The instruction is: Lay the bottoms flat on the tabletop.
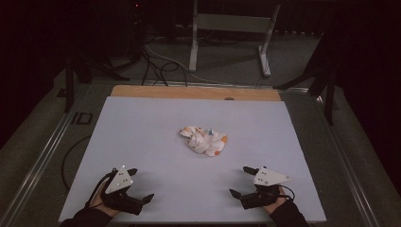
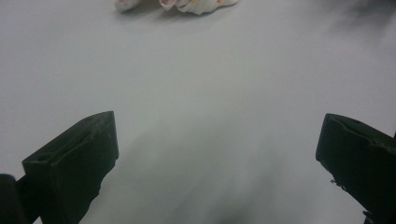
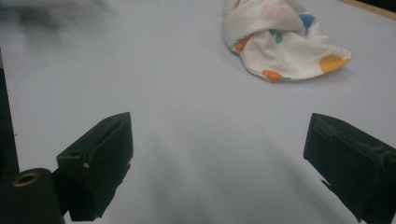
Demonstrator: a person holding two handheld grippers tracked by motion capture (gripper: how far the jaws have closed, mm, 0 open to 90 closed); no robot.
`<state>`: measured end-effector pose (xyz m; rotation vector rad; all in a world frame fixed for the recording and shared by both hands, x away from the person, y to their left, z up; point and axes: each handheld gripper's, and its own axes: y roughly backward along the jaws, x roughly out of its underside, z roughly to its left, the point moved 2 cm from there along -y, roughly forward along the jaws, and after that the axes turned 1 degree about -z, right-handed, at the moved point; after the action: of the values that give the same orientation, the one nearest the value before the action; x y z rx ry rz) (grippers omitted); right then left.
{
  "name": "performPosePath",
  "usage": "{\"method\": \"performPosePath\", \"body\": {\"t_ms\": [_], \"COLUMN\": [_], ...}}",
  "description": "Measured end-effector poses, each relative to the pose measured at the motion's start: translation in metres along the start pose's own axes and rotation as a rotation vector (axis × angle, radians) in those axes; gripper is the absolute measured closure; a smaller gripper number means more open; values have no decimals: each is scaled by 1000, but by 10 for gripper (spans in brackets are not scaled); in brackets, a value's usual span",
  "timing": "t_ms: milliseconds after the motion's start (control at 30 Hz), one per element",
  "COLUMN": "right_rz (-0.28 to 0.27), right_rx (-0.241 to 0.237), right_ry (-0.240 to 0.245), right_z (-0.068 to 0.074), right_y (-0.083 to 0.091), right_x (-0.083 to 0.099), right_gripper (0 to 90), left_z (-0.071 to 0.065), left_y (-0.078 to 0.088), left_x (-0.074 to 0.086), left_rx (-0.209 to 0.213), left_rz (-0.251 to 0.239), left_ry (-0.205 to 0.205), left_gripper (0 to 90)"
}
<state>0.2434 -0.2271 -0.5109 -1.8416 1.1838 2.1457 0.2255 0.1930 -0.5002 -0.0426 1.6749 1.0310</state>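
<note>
- A crumpled cloth [image 1: 204, 140], white with orange, blue and green spots, lies bunched near the middle of the pale table [image 1: 142, 142], well apart from both grippers.
- The left gripper [image 1: 140, 183] rests near the table's near edge with its jaws spread wide and nothing between them; the right gripper [image 1: 240, 180] sits likewise at the near right, jaws wide apart and empty.
- The cloth looks light, soft and limp: it should sag and drape when lifted, and it will not break or slip much on rubber pads.
- In the right gripper view the cloth [image 3: 285, 42] shows raised folds and a loose rim along its lower side; those outer edges or corners look like the best places to pinch, one per gripper.
- Bare surface surrounds the bundle on all sides, leaving ample room to approach and to spread it.
- A wooden strip [image 1: 189, 92] marks the far edge; the table drops off beyond the near and side borders.
</note>
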Motion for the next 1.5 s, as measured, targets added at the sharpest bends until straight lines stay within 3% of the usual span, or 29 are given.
{"method": "performPosePath", "body": {"t_ms": [133, 300, 467, 633, 867, 1133, 1300, 1500], "right_rz": [13, 28, 54, 65, 48, 31, 31, -15], "right_rx": [-27, -10, -2, -21, -28, -34, -24, -34], "right_ry": [13, 39, 58, 59, 41, 26, 59, 63], "right_z": [4, 5, 8, 13, 11, 12, 14, 12], "right_y": [-3, -3, -4, -5, -4, 4, 9, 13], "right_x": [2, 1, -1, -2, -6, -18, -29, -50], "right_gripper": [86, 86, 87, 87, 87, 87, 88, 88], "left_z": [-1, -8, -9, -11, -15, -18, -17, -16], "left_y": [0, 0, -1, -2, -1, 5, 8, 8], "left_x": [1, -3, -1, -2, -4, -20, -28, -38], "left_rx": [14, 30, 46, 47, 66, 99, 122, 134], "left_rz": [-2, -19, -8, -9, -10, -46, -50, -33], "left_ry": [-12, -43, -45, -54, -60, -66, -71, -94], "left_gripper": [2, 2, 2, 2, 2, 2, 2, 2]}}
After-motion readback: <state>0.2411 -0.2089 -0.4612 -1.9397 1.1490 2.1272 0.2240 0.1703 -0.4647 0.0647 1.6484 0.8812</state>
